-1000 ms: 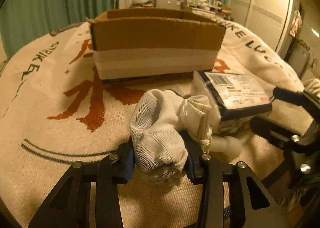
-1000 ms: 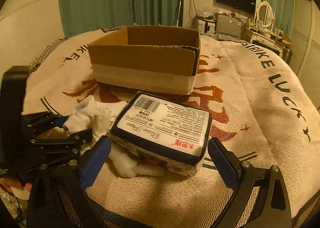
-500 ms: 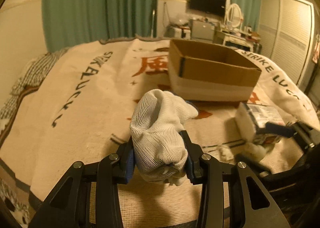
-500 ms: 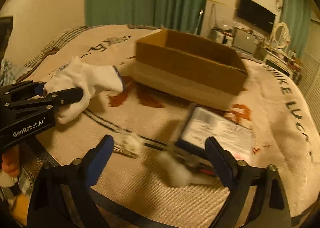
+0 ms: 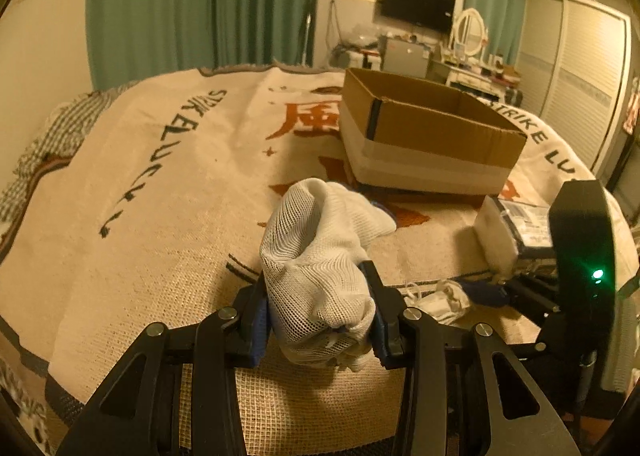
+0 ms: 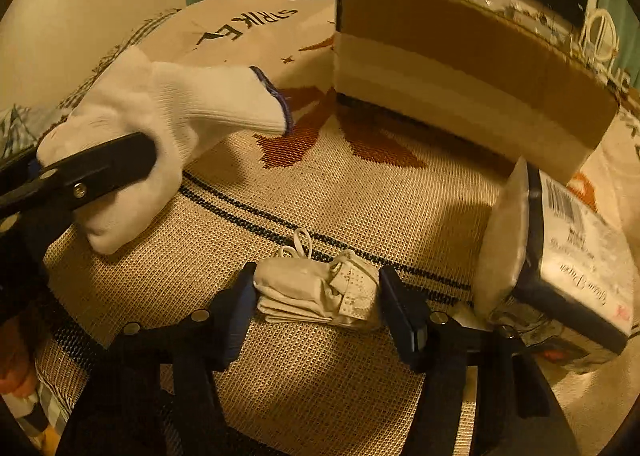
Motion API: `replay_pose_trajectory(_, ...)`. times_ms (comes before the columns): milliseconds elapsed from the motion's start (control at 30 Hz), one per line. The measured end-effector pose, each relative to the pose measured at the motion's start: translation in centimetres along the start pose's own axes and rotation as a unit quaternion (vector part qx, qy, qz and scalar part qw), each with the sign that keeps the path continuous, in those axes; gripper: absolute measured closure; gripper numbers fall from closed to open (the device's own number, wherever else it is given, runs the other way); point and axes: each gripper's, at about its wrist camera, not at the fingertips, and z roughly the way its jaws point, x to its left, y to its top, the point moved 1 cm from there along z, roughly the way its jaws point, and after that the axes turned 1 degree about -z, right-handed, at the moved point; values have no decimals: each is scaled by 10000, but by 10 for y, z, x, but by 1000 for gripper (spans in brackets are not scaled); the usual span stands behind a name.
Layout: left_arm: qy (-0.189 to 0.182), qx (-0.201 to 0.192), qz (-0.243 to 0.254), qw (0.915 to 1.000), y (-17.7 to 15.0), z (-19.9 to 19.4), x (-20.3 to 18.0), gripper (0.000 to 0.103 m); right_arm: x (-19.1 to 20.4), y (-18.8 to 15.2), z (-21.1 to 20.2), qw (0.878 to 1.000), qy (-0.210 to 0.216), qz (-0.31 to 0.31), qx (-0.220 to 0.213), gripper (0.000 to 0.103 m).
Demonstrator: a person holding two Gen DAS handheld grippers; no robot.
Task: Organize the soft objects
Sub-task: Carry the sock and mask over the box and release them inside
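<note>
My left gripper is shut on a white knit glove and holds it above the blanket; the glove also shows in the right wrist view. My right gripper is low over the blanket with its fingers on both sides of a folded white face mask, touching or nearly touching it. The mask shows in the left wrist view. An open cardboard box stands beyond, also in the right wrist view. A tissue pack lies right of the mask.
A woven blanket with red characters and dark lettering covers the bed. The right gripper's body stands at the right of the left wrist view. Green curtains, a TV and a dresser stand at the room's far side.
My left gripper has lifted the glove away from the pile to the left. My right gripper has dropped down and closed in around the face mask; the tissue pack now lies to its right.
</note>
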Motion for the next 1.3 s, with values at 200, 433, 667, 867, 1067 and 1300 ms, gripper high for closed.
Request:
replay_pose_trajectory(200,33,25,-38,10000,0,-4,-3,64,3,-2,-20,9997,-51,-107,-225,46)
replay_pose_trajectory(433,177,-77,76,9998,4,-23,-19,64,-9,-7,-67,9973,-186,-64,-714,47)
replay_pose_trajectory(667,-39,-512,265,9983,39,-57,-44,64,-26,8,-122,9901,-389,-15,-1349,47)
replay_pose_trajectory(867,-235,-987,402,9940,95,-72,-67,64,-53,55,-183,9745,-654,-109,-2143,47)
replay_pose_trajectory(1067,-249,-1340,549,9891,152,-57,-86,64,-88,113,-213,9582,-786,-76,-2748,47)
replay_pose_trajectory(1300,-248,-1269,629,9896,196,7,-100,64,-129,173,-193,9562,-783,-38,-2820,47)
